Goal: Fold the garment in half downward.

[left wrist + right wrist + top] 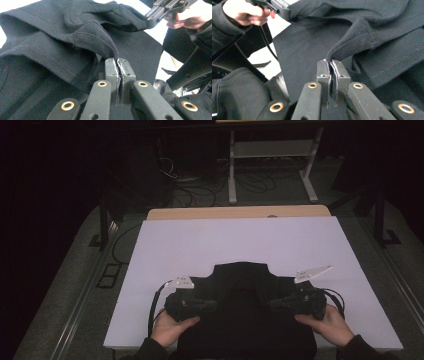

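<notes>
we see black garment [245,310] at 6 o'clock on white board [240,245], near edge overhanging toward person. left gripper [212,304] clamped on folded hem [100,42]; right gripper [272,303] clamped on hem fold too [352,42]. hands [172,327] [327,322] low at board's near edge. bare board open from 9 through 12 to 3 o'clock. wood strip [240,212] at far edge. garment's near part cut off at frame bottom; surroundings dark, hard to read.
</notes>
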Demonstrator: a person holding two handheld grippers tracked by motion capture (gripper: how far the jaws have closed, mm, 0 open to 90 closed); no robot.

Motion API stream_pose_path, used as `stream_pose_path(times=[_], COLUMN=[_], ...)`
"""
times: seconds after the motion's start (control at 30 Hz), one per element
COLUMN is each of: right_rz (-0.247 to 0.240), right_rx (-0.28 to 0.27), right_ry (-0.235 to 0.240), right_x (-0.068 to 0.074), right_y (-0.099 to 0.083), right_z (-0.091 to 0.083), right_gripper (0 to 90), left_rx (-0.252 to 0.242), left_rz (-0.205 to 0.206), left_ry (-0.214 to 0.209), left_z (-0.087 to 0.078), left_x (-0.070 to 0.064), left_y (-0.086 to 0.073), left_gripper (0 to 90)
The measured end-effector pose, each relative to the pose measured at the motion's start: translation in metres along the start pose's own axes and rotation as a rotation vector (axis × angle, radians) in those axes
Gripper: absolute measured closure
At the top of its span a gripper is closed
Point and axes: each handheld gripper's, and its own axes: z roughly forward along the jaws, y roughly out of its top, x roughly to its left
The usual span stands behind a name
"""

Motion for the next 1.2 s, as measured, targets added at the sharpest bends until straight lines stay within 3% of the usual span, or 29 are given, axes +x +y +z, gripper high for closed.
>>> stream_pose_path(times=[0.17,0.57,1.07,1.2], right_rz=[0.007,0.012,0.032,0.034], right_rx=[0.017,0.093,0.147,0.150], right_ry=[0.014,0.055,0.076,0.074], right_x=[0.001,0.009,0.012,0.014], right_y=[-0.004,-0.016,-0.025,-0.026], right_z=[0.002,0.008,0.012,0.012], right_gripper=[83.9,83.8,81.1,76.1], left_rx=[0.030,0.099,0.135,0.138], left_rz=[-0.016,-0.003,0.000,0.000], left_ry=[-0.015,-0.053,-0.073,-0.069], left_z=[0.002,0.004,0.005,0.004], left_x=[0.000,-0.006,-0.009,-0.010], left_y=[-0.005,-0.014,-0.019,-0.020], left_gripper=[86.3,86.3,85.8,85.0])
